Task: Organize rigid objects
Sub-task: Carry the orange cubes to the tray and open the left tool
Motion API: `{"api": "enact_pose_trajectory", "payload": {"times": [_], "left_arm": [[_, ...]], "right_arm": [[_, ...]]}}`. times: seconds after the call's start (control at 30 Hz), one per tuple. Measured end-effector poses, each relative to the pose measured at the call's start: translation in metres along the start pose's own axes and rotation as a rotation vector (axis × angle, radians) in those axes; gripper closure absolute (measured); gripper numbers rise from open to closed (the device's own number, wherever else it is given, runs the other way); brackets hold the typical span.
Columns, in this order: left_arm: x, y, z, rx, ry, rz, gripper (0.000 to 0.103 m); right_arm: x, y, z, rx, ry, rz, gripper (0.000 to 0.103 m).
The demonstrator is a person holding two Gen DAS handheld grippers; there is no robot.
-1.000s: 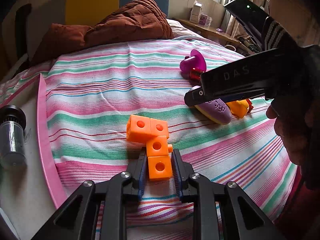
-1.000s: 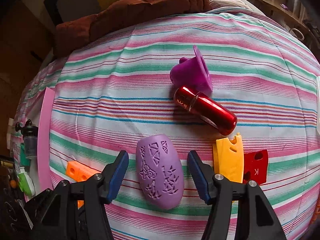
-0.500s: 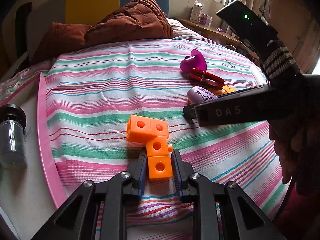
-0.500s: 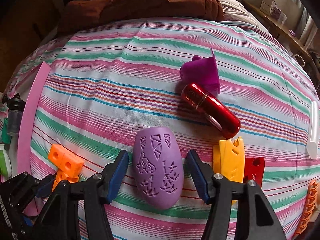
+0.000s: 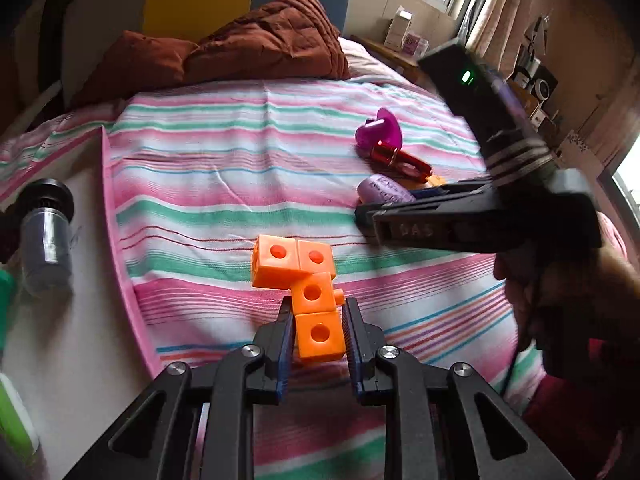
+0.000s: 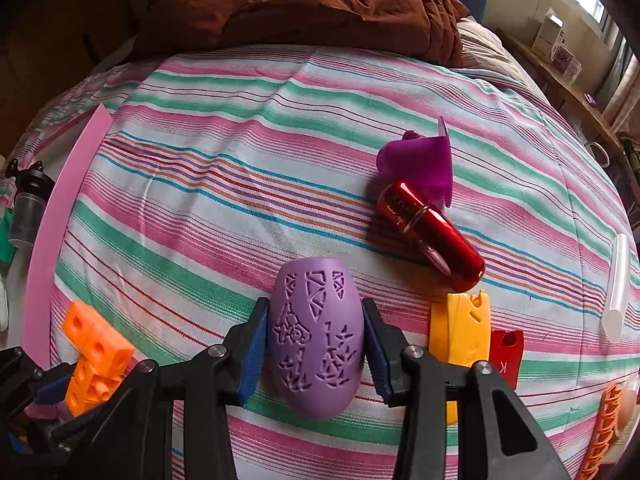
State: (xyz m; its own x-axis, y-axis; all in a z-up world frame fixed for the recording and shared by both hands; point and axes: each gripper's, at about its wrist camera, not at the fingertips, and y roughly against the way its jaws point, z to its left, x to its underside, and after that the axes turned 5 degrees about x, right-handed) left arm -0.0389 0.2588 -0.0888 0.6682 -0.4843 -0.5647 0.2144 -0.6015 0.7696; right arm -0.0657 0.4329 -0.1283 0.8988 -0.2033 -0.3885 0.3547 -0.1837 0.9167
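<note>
Left claw [image 5: 319, 330]: fingers pressed on both sides of the nearest cube of the blocks [image 5: 306, 280], as 1 s ago; no change in its hold.
Blocks: 4 orange cubes joined in a bent chain on the striped bed [image 5: 224, 184], near the pink strip [image 5: 120, 240] at its left edge; same spot as before.
Right claw [image 6: 316, 344]: 1 s ago its fingers stood wide of the pod [image 6: 316, 336]; now both blue pads [image 6: 254, 346] touch its sides, gripping it.
Pod: lilac, egg-shaped, cut patterns on top, lying on the bed between the pads.
Cards: a yellow card [image 6: 460, 332] and a red card [image 6: 508, 352] just right of the right claw, unmoved.
Tube: red metallic tube [image 6: 432, 232] beyond the pod, lying aslant.
Funnel: purple funnel [image 6: 420, 164] touching the tube's far end, on its side.
Blanket: brown blanket [image 6: 320, 12] heaped at the far end of the bed.
</note>
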Motion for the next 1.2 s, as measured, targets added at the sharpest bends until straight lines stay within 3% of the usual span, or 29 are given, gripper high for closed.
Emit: {"api": "enact_pose_trajectory", "payload": {"times": [0.2, 0.4, 0.6, 0.87, 1.13, 1.2], "left_arm": [[-0.009, 0.054, 0.011, 0.031, 0.046, -0.1, 0.08], [-0.004, 0.094, 0.074, -0.082, 0.177, -0.155, 0.08], [0.013, 0.089, 0.138, -0.213, 0.347, -0.107, 0.08], [0.012, 0.066, 0.155, -0.264, 0.364, -0.043, 0.08], [0.0, 0.052, 0.161, -0.295, 0.328, -0.045, 0.079], [-0.001, 0.052, 0.16, -0.29, 0.321, -0.047, 0.073]], "right_arm": [[-0.001, 0.001, 0.002, 0.033, 0.043, -0.028, 0.059], [-0.002, 0.001, 0.004, 0.051, 0.059, -0.041, 0.059], [-0.002, -0.001, 0.007, 0.059, 0.07, -0.046, 0.059], [-0.001, 0.0, 0.01, 0.068, 0.081, -0.051, 0.059], [-0.001, 0.001, 0.011, 0.071, 0.09, -0.055, 0.059], [-0.001, 0.001, 0.01, 0.07, 0.088, -0.055, 0.059]]}}
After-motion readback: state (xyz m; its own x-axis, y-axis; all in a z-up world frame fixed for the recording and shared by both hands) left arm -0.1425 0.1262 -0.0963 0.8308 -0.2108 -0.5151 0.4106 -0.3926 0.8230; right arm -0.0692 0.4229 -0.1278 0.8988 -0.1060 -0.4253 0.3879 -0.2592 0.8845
